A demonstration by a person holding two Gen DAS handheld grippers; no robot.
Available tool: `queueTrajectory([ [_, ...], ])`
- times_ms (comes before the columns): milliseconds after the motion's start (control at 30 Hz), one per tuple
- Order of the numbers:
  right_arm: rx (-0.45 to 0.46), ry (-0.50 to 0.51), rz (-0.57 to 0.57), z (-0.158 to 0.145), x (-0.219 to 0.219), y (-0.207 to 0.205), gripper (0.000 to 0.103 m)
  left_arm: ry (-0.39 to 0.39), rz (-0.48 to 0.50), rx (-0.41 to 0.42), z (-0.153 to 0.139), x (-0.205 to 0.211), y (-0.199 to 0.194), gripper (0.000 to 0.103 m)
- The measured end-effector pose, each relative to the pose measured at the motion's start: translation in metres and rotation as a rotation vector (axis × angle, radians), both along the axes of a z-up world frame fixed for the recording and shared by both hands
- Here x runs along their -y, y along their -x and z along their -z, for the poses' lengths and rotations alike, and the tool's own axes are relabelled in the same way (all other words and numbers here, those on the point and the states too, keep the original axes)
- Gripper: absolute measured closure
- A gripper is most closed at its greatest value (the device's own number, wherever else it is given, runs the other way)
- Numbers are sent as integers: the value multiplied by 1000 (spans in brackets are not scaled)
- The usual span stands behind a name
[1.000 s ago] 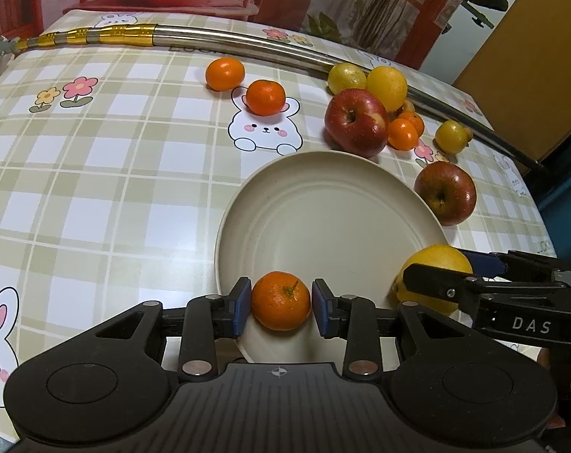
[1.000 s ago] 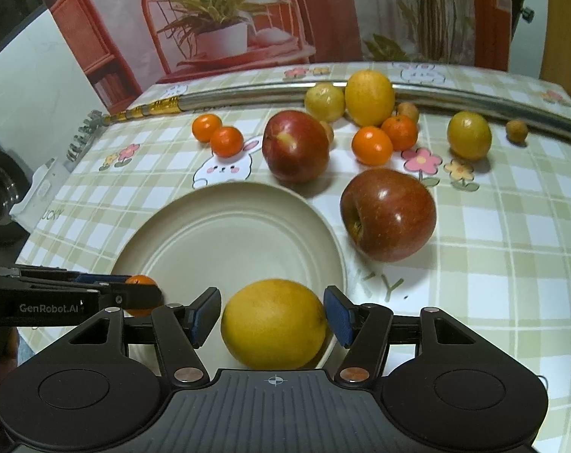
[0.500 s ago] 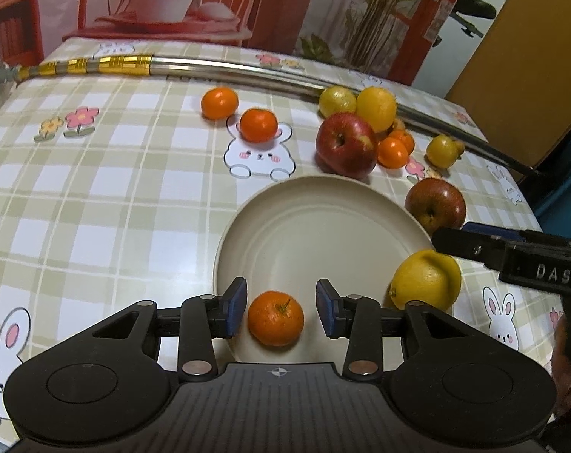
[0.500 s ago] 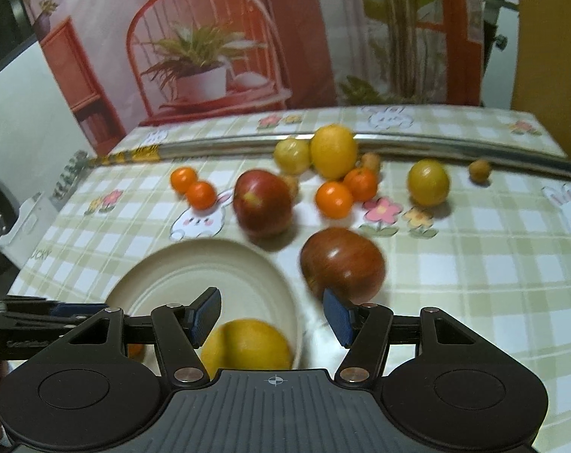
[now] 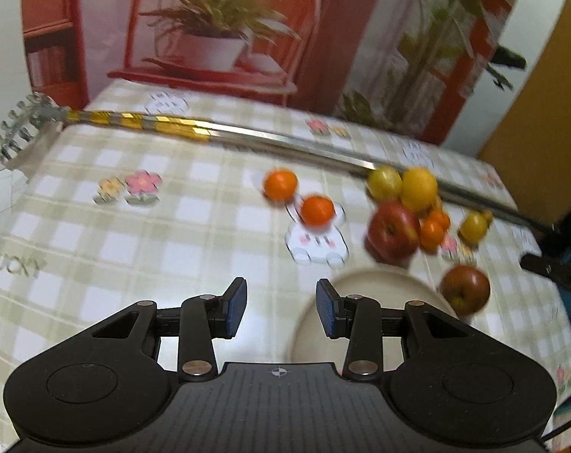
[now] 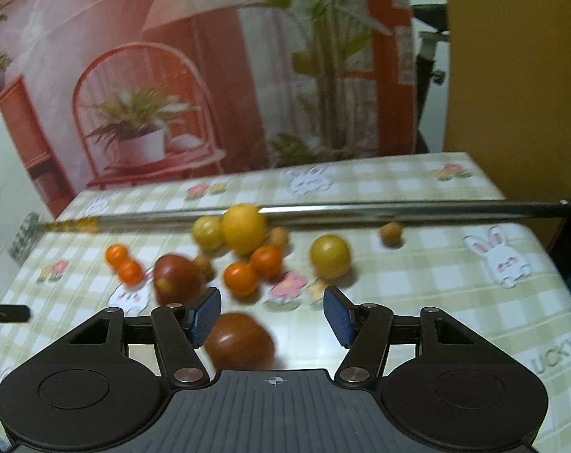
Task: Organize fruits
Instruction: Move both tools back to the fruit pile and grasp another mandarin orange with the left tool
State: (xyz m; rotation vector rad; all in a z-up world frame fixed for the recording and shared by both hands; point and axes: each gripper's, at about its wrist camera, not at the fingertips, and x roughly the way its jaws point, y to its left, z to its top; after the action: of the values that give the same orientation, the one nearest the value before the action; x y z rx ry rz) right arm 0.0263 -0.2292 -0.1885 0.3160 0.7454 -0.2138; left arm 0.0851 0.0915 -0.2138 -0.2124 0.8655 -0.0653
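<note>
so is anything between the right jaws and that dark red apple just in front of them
Nothing visible. The right gripper is open, and the dark red apple lies just ahead of it, toward its left finger, with only bare tablecloth around it. The frame is blurred.

Setting: a home-style dining corner, dressed like a staged set. What you have before you:

- Table (image 5: pixel 96 249) under a green-and-cream checked oilcloth printed with rabbits, flowers and the word "LUCKY".
- Loose fruit (image 6: pixel 243 228) scattered toward the table's far edge; a cream plate (image 5: pixel 364 283) near its front edge.
- Long metal pole (image 5: pixel 285 143) with gold bands, lying along the far edge.
- Printed backdrop (image 6: pixel 210 56) behind the far edge: a red wire chair, a potted plant, tall leafy stems. It reads as a flat picture, not real furniture.
- Plain ochre wall panel (image 6: pixel 511 75) to your right of the backdrop.
</note>
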Motion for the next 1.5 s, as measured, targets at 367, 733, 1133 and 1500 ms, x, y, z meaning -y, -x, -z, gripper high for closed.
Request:
queueTrajectory([
  [367,32,30,79,-5,37,-7,46,0,-42,37,-26,-15,-42,61],
  [733,12,10,110,15,59,-23,46,152,-73,-99,19,-7,-119,61],
  [1133,-3,-16,120,29,72,-32,46,174,-205,-203,55,-4,-179,60],
  [1500,-15,-34,126,33,74,-35,46,158,-191,-218,60,9,-191,59],
])
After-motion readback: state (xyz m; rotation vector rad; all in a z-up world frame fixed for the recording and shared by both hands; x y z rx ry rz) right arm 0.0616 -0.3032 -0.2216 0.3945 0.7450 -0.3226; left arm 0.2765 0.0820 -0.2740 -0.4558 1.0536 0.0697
